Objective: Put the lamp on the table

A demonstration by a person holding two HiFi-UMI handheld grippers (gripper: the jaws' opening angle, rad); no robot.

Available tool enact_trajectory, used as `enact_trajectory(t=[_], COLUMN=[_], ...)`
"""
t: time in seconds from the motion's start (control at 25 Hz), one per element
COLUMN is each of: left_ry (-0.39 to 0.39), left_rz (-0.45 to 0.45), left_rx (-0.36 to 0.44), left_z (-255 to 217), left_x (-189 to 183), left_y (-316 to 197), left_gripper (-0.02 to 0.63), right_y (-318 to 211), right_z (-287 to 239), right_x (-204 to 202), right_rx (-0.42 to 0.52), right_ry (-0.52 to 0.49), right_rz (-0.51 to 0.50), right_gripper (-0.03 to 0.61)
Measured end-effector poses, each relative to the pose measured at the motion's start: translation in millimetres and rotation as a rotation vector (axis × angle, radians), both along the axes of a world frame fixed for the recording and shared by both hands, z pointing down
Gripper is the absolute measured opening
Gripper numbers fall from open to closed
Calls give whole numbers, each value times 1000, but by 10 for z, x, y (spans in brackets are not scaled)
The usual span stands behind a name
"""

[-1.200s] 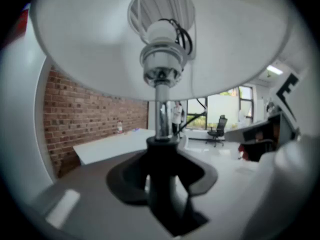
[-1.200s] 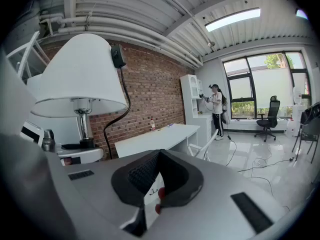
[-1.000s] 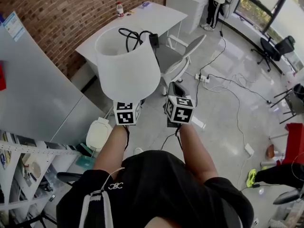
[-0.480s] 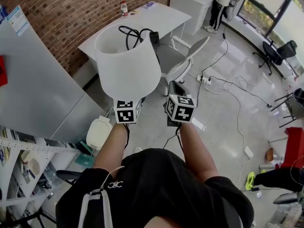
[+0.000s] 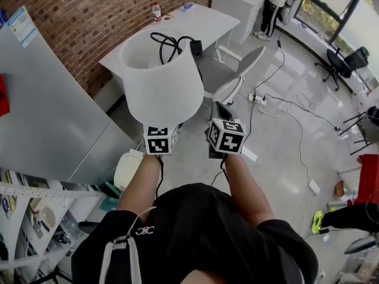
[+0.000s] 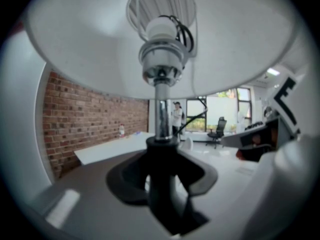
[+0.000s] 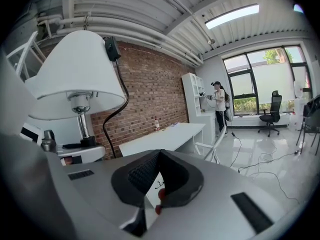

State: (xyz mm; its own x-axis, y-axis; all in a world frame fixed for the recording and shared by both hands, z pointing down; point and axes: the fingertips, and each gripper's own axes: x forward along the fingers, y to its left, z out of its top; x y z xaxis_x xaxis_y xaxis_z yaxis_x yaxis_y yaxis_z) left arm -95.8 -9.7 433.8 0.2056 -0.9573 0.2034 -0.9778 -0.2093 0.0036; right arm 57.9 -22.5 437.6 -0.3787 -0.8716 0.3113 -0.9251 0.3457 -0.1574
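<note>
Left tool (image 6: 161,151) is clamped on the lamp (image 5: 161,81) by its stem below the white shade. The lamp is upright and held in the air over the floor, well short of the white desk (image 5: 204,25) by the brick wall (black cord (image 5: 170,43) looped over the top of the shade). Right tool (image 7: 159,159) sits just beside it, jaws drawn together at the tips with nothing between them, clear of the lamp.

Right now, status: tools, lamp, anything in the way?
Left tool shut on lamp stem, lamp upright, in the air. Right tool shut, empty. White table ahead, office chair beside it.
</note>
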Motion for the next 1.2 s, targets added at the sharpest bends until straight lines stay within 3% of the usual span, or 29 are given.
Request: enact_trajectory(t=[0.24,0.6,1.2], left_ry=[8,8,2], left_rz=[41,68,-17], left_rx=[-14,-44,-49], left_z=[72,229,114], left_x=[-275,-320,-322], left_y=[-49,-268,-1455], left_gripper=[144,144,144], right_y=[10,-218,-1553], right_z=[82,156,164], right_x=[-246,-354,-381], right_rx=[-16,-20,-35], right_ry=[-1,1,-27], right_rz=[42,51,-29], right_gripper=[-9,-9,-9])
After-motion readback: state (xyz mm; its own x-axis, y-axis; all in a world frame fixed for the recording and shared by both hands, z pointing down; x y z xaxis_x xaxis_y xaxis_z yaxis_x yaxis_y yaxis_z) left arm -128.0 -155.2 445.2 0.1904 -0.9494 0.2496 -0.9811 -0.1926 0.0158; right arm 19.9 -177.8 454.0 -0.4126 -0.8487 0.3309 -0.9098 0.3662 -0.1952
